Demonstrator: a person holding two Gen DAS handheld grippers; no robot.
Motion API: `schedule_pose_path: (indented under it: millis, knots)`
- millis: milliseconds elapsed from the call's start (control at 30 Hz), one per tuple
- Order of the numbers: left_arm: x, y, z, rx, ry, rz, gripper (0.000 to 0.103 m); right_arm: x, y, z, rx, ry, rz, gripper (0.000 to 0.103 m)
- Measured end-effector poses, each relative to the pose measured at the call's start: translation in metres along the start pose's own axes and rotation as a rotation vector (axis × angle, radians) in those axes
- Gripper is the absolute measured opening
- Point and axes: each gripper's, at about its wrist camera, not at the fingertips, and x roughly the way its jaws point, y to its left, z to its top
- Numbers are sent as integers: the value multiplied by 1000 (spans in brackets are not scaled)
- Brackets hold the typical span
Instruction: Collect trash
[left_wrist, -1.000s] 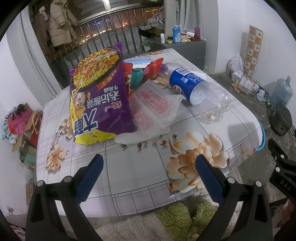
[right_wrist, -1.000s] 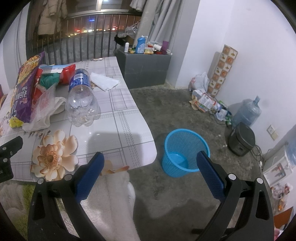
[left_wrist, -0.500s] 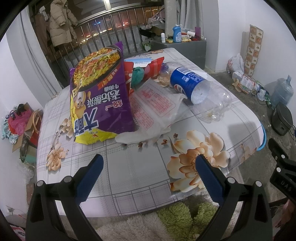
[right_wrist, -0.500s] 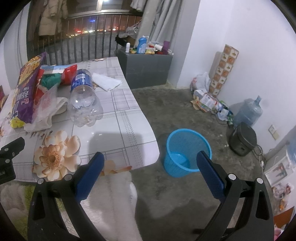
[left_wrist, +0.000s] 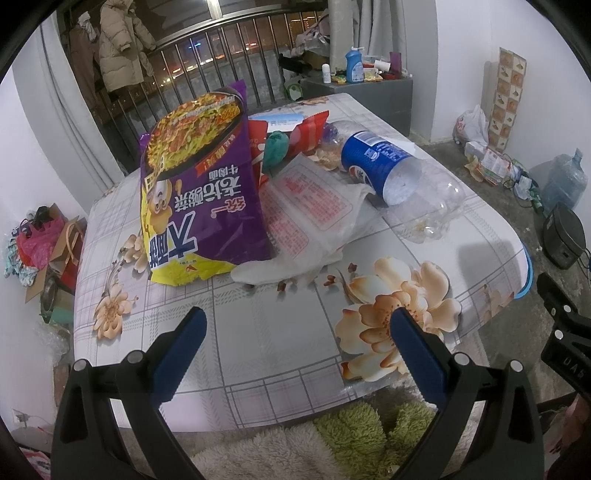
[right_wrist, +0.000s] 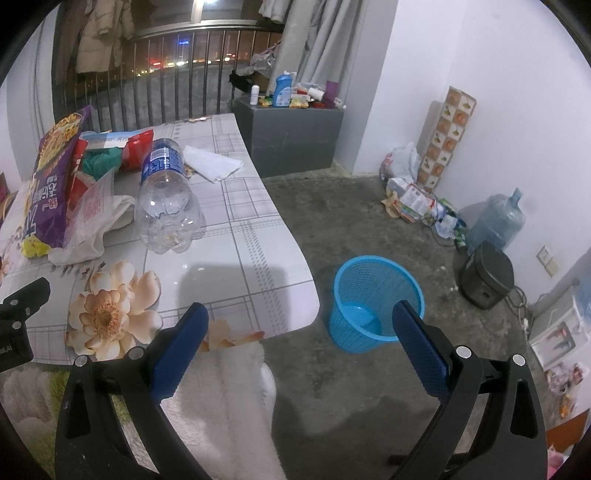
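Observation:
Trash lies on a flower-print table (left_wrist: 266, 343): a tall purple noodle bag (left_wrist: 199, 192), a clear plastic bag (left_wrist: 306, 218) with red print, a red packet (left_wrist: 310, 129), and an empty blue-label bottle (left_wrist: 399, 177) on its side. My left gripper (left_wrist: 295, 325) hovers open over the table's near edge, short of the bags, holding nothing. My right gripper (right_wrist: 297, 321) is open and empty beside the table's corner, with a blue mesh bin (right_wrist: 376, 299) on the floor just ahead. In the right wrist view the bottle (right_wrist: 166, 195) and a white tissue (right_wrist: 212, 166) lie on the table (right_wrist: 251, 266).
A fluffy white cloth (right_wrist: 229, 406) drapes below the table's front edge. A grey cabinet (right_wrist: 291, 136) with bottles stands behind the table. On the concrete floor (right_wrist: 332, 221) sit a black cooker (right_wrist: 485, 280), a water jug (right_wrist: 495, 221) and scattered packets (right_wrist: 410, 199) by the wall.
Both grippers have drifted slightly forward toward the table; the bags and bottle look a little nearer. Nothing was picked up, and the jaws stay as wide as before.

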Motion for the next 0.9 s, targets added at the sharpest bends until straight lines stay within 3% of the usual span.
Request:
schedule_pose_path:
  millis: [600,900]
  knots:
    - [7,4,2,0,16,-10,97,2,10,11,38,-10,19,95]
    - [15,38,20,-63,-25,-64,97,10,21,41,66,-67,82,95]
